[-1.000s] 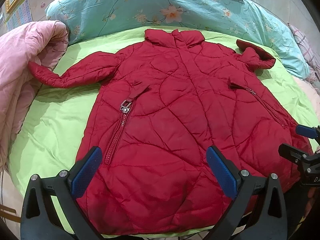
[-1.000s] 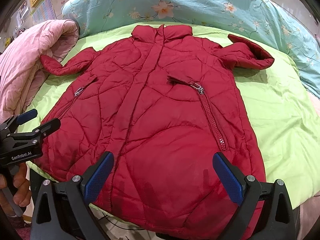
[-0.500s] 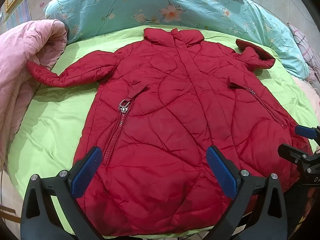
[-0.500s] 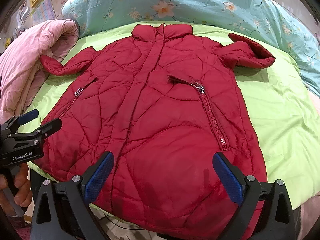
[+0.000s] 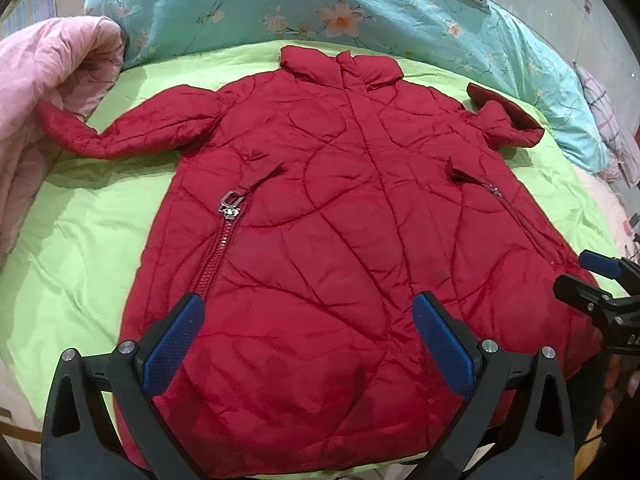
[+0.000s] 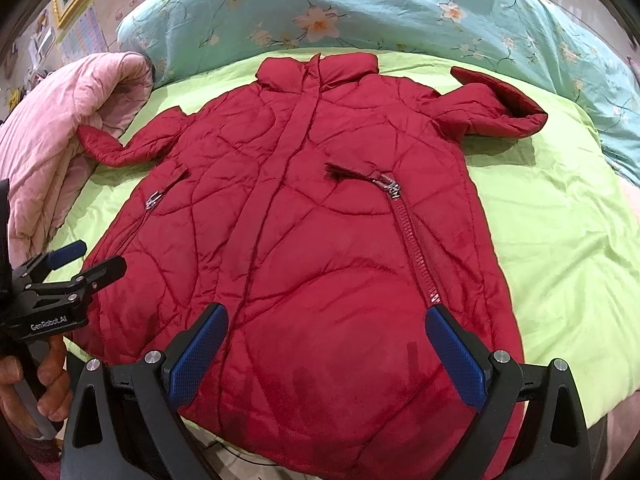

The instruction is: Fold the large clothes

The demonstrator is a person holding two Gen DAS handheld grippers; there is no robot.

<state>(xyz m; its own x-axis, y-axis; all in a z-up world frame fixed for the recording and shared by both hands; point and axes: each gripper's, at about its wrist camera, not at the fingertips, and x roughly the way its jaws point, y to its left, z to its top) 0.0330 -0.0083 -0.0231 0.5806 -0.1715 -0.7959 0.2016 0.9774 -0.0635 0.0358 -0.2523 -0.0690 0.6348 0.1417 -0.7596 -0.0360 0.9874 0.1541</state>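
Note:
A red quilted coat [image 5: 340,220] lies flat, front up, on a lime-green sheet [image 5: 80,248], collar far from me. It also shows in the right wrist view [image 6: 312,240]. Its left sleeve [image 5: 120,128] stretches out toward a pink quilt; its right sleeve [image 6: 492,112] is folded short. My left gripper [image 5: 308,340] is open and empty above the coat's hem. My right gripper [image 6: 324,348] is open and empty above the hem too. Each gripper shows in the other's view, the right one [image 5: 592,280] at the coat's right edge, the left one [image 6: 80,264] at its left edge.
A pink quilt [image 5: 40,92] is bunched at the left of the bed. A teal floral duvet [image 5: 320,4] lies along the far side. The near edge of the bed runs just under the coat's hem.
The left wrist view has shifted slightly, so the coat sits a little further right and lower. Both grippers stay open and the coat has not moved.

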